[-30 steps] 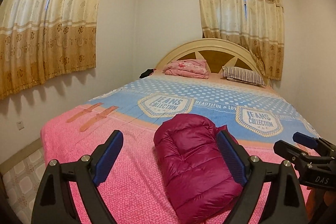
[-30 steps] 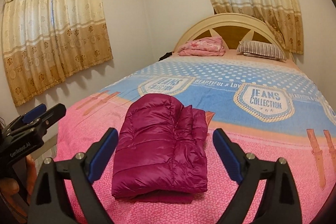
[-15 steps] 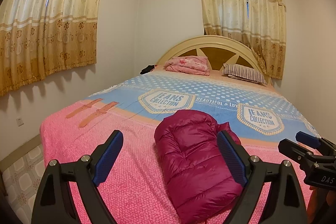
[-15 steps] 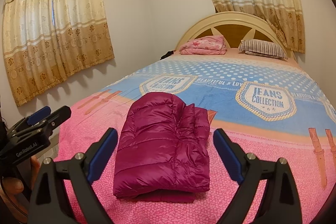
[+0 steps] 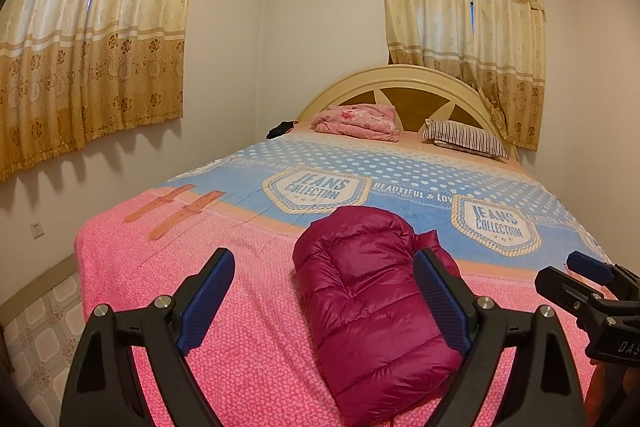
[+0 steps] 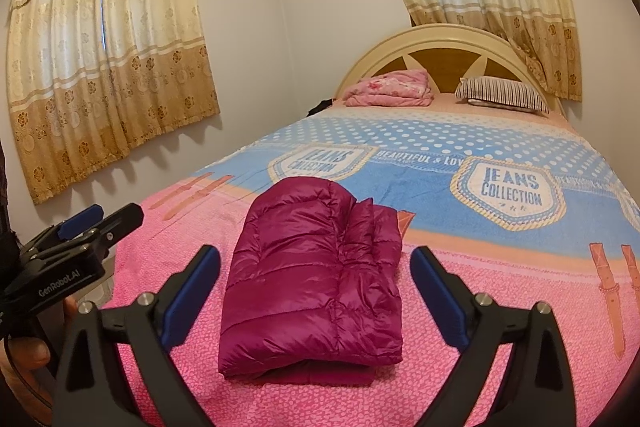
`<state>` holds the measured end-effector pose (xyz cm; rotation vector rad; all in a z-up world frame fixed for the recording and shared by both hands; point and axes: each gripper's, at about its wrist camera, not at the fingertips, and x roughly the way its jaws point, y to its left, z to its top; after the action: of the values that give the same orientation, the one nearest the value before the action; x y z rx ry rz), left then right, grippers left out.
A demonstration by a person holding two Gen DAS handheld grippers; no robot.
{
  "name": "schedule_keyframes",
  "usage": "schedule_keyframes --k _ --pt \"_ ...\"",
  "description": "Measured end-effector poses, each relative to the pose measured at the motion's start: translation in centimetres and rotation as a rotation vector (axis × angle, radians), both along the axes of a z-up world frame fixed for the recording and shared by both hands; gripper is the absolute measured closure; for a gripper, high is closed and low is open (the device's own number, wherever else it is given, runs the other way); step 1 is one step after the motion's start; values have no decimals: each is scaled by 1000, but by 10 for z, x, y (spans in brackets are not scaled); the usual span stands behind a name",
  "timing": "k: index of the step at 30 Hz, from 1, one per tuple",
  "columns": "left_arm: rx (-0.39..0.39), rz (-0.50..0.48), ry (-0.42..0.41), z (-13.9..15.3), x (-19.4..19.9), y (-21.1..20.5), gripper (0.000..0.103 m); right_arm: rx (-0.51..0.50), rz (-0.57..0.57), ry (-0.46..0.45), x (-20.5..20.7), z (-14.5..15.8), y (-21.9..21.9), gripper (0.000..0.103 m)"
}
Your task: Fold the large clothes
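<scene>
The magenta puffer jacket [image 6: 316, 279] lies folded into a compact rectangular bundle on the pink end of the bed [image 6: 500, 307], near the foot edge. Its quilted top layer is smooth; the folded edges stack at the near side, and a narrower fold shows along its right side in the right wrist view.

The right tool [image 6: 316, 291] is held above the bed in front of the jacket. Its jaws are spread wide, one blue pad [image 6: 192, 295] on each side of the bundle as the view frames it, and neither pad touches the fabric. Nothing is gripped.

The left tool [image 5: 324, 297] is likewise spread wide and grips nothing. In the left wrist view the jacket [image 5: 372, 311] sits toward the right finger, which overlaps the bundle in the picture (whether they touch cannot be told). The left finger is over bare bedspread.

Each tool appears at the edge of the other's view: the right tool [image 5: 592, 291] at the right margin of the left wrist view, the left tool [image 6: 80, 239] at the left margin of the right wrist view.

At the head of the bed a folded pink blanket [image 6: 390, 89] and a striped pillow [image 6: 504, 95] rest against the arched headboard [image 6: 440, 39]. Beige patterned curtains [image 6: 108, 47] cover two windows.
</scene>
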<state>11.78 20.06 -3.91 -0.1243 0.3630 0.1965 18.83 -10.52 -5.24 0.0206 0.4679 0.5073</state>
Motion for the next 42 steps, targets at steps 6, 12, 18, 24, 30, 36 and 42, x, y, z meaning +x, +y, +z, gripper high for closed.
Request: schedule_keyframes --k 6,12,18,24,30,36,42 --pt "-12 -7 9 -2 2 1 12 3 0 1 -2 0 1 5" --pt "-11 -8 15 -4 3 1 12 4 2 2 -3 0 2 5" --pt "-29 -7 32 -6 5 5 12 10 0 -6 -5 -1 5 5" --pt "-22 -9 33 -6 5 3 12 12 2 -13 -5 0 5 5" --pt "-13 -8 23 -4 3 1 12 17 3 -16 -6 2 5 5" --pt "-10 -7 31 -5 4 1 12 15 4 -15 -5 2 5 5" --pt "-16 -12 51 -9 8 2 12 10 11 -10 -5 2 9 5"
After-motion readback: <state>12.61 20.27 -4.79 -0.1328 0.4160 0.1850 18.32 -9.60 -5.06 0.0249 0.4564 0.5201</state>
